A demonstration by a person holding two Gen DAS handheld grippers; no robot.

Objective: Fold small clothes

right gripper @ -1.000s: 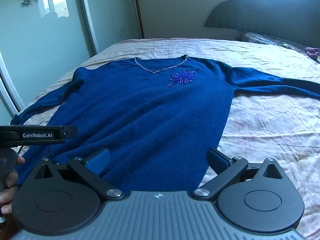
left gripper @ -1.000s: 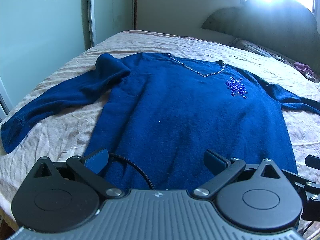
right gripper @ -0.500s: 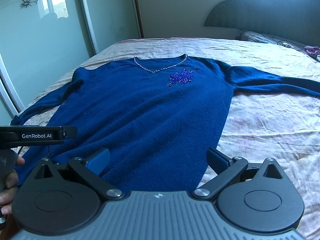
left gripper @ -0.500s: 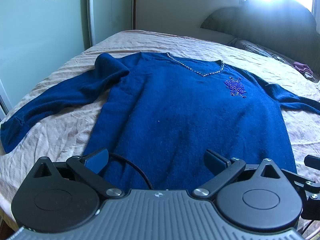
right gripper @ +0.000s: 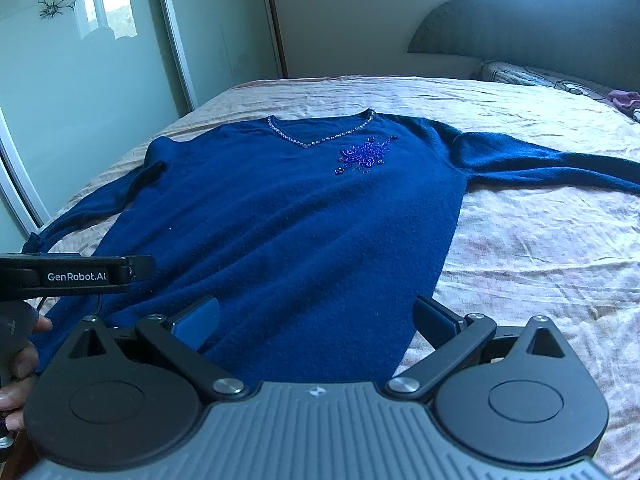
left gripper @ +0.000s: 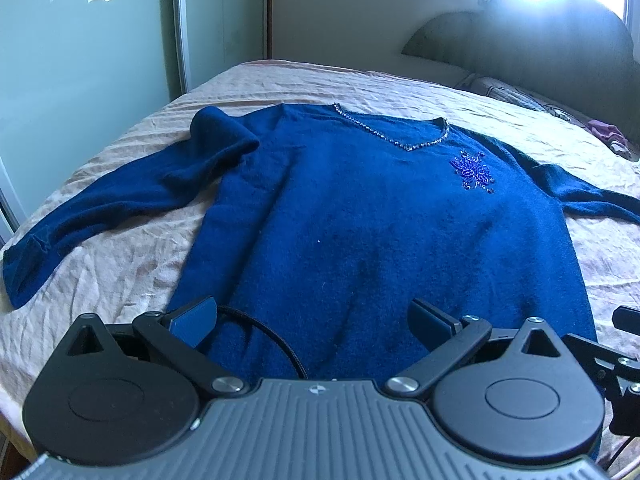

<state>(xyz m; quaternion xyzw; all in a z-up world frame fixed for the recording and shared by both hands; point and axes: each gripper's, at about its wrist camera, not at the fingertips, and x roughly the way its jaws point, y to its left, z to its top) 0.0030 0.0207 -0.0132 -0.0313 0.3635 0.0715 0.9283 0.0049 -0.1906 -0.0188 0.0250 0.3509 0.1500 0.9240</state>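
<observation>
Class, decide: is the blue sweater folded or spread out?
Spread out: the blue sweater lies flat on the bed, both sleeves extended sideways.

- Sweater [left gripper: 380,232] flat on the bed [left gripper: 120,280], hem at the near edge, neckline toward the far edge.
- Sleeves out toward the left and right edges.
- Left gripper [left gripper: 312,316] and right gripper [right gripper: 316,316] over the hem, side by side.
- Headboard [right gripper: 540,28] behind at right, wardrobe doors [right gripper: 80,100] along the left.
</observation>
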